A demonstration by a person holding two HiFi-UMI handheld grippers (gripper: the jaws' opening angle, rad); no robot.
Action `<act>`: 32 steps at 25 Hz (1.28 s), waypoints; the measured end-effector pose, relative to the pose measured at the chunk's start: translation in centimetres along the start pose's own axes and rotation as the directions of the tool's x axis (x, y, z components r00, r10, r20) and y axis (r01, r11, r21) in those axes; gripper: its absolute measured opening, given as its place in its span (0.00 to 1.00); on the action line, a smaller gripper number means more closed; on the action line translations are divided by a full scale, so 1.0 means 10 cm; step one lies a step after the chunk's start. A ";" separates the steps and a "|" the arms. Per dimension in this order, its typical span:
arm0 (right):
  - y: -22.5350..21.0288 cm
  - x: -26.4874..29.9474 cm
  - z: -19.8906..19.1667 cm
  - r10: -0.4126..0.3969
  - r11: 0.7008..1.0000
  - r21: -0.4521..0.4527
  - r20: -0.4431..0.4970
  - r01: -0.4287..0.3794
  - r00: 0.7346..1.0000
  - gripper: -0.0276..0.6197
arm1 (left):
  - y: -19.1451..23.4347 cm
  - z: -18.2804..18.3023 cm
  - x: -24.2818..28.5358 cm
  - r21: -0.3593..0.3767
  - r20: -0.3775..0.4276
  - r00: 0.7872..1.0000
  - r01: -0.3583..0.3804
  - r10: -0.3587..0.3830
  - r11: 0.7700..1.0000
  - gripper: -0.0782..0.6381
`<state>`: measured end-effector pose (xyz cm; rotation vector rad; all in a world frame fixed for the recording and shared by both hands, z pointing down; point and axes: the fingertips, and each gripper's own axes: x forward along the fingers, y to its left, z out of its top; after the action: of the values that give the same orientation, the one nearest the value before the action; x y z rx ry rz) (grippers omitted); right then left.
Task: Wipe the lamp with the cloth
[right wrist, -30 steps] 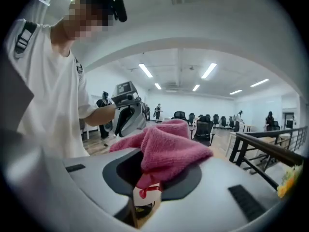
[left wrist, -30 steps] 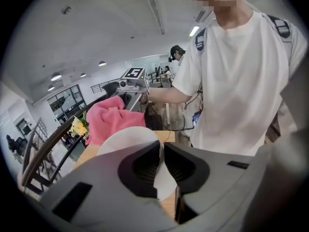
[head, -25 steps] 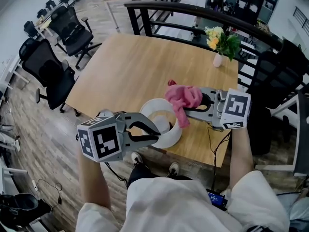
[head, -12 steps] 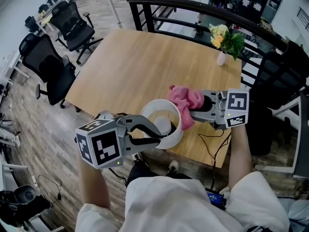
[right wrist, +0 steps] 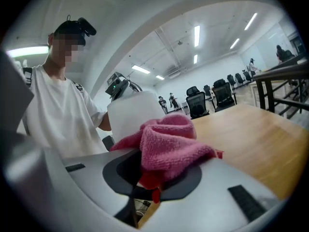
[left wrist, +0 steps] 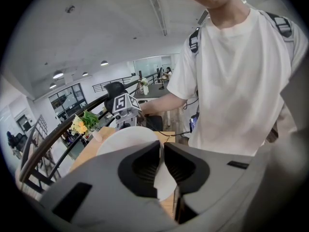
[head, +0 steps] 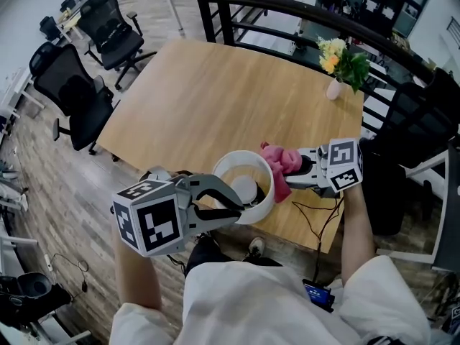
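Note:
A white lampshade (head: 244, 185), round and open at the top, is held over the table's near edge. My left gripper (head: 231, 208) is shut on its near rim; in the left gripper view the thin white wall (left wrist: 145, 139) is pinched between the black pads. My right gripper (head: 291, 172) is shut on a pink cloth (head: 280, 165), which touches the shade's right side. In the right gripper view the pink cloth (right wrist: 166, 141) bulges from the jaws in front of the white lampshade (right wrist: 133, 112).
The wooden table (head: 208, 92) carries a small vase of yellow flowers (head: 341, 67) at its far right corner. Black office chairs (head: 75, 95) stand at the left. A dark railing (head: 302, 13) runs behind the table. A black cable (head: 316, 210) hangs at the near right edge.
My right gripper has come down and rolled, bringing the pink cloth from above the shade's rim down against its right side. The left gripper and shade have held still.

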<state>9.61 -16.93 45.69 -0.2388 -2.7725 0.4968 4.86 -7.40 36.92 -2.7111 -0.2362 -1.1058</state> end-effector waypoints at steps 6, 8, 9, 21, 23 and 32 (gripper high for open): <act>-0.15 0.06 -0.55 -0.039 0.999 0.024 -0.158 0.043 0.987 0.17 | 0.00 0.00 0.01 -0.001 -0.001 1.000 0.000 0.000 1.000 0.19; -0.18 0.05 -0.64 -0.043 0.999 0.010 -0.180 0.045 0.983 0.17 | 0.00 -0.01 0.02 -0.002 -0.003 1.000 0.003 -0.003 1.000 0.19; -0.20 0.04 -0.65 -0.044 0.999 -0.006 -0.187 0.043 0.981 0.17 | 0.00 -0.01 0.02 -0.003 -0.003 1.000 0.005 -0.005 1.000 0.19; -0.31 0.09 1.09 0.056 0.920 -0.386 -0.020 -0.059 0.998 0.17 | -0.01 0.01 0.01 -0.009 0.008 1.000 -0.003 0.003 1.000 0.19; -0.32 0.23 1.11 0.132 0.913 -0.371 -0.122 -0.168 0.984 0.17 | 0.01 0.00 0.02 -0.007 0.012 1.000 -0.008 0.008 1.000 0.19; -0.23 0.45 0.83 0.362 0.910 -0.103 -0.280 -0.402 0.889 0.16 | 0.02 0.01 0.04 -0.002 0.023 0.999 -0.023 0.023 1.000 0.19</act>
<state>2.35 -20.71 40.38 -0.8410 -2.5114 0.3060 5.22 -7.54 37.08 -2.7223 -0.2068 -1.0702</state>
